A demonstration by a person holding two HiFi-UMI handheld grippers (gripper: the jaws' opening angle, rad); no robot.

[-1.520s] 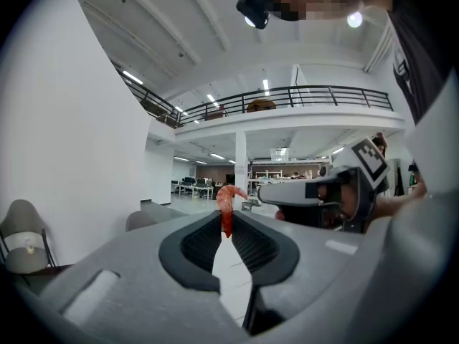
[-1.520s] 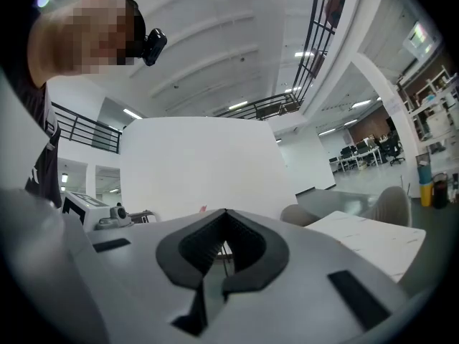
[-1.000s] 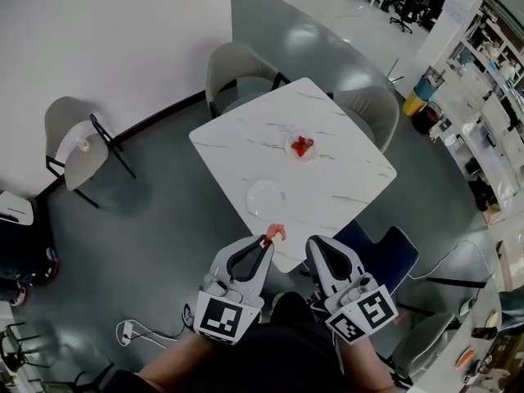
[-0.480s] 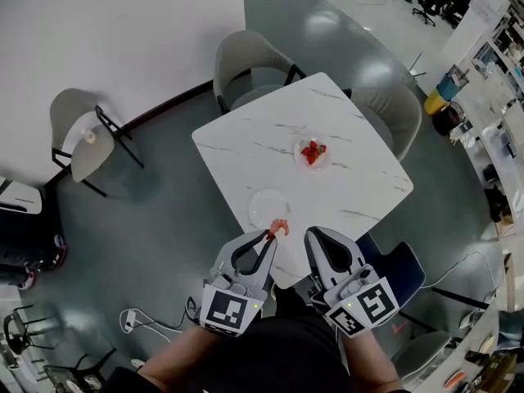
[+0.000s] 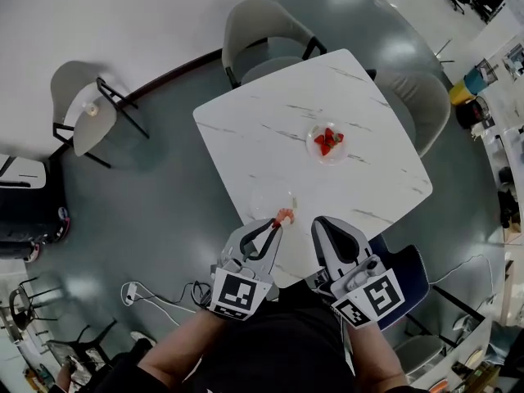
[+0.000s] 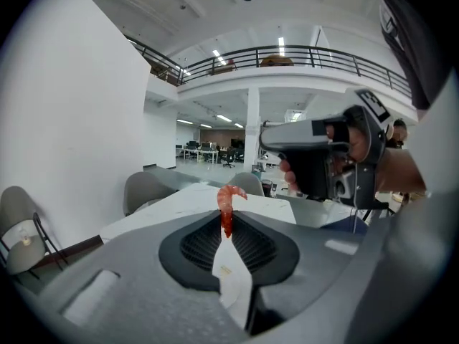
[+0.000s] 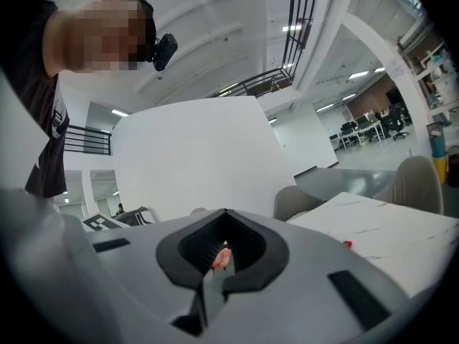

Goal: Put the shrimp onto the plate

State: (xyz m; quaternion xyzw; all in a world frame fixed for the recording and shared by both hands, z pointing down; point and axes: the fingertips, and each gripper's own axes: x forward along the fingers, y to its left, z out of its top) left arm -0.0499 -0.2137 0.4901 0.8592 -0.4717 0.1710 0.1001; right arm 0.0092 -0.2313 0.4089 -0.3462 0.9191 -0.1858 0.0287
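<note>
White marble table (image 5: 262,129), grey chairs (image 5: 262,27) around; glossy grey floor (image 5: 147,203); white wall (image 5: 123,15).

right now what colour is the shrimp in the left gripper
The shrimp is orange-red; clearest in the left gripper view.

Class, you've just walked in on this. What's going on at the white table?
A person stands at the white table with a claw tool in each hand. The left gripper is shut on a shrimp, held at its tips just by the near rim of an empty clear plate and not yet set down. The right gripper is shut and idle beside it. Farther along the table, a second plate holds more red shrimp.
</note>
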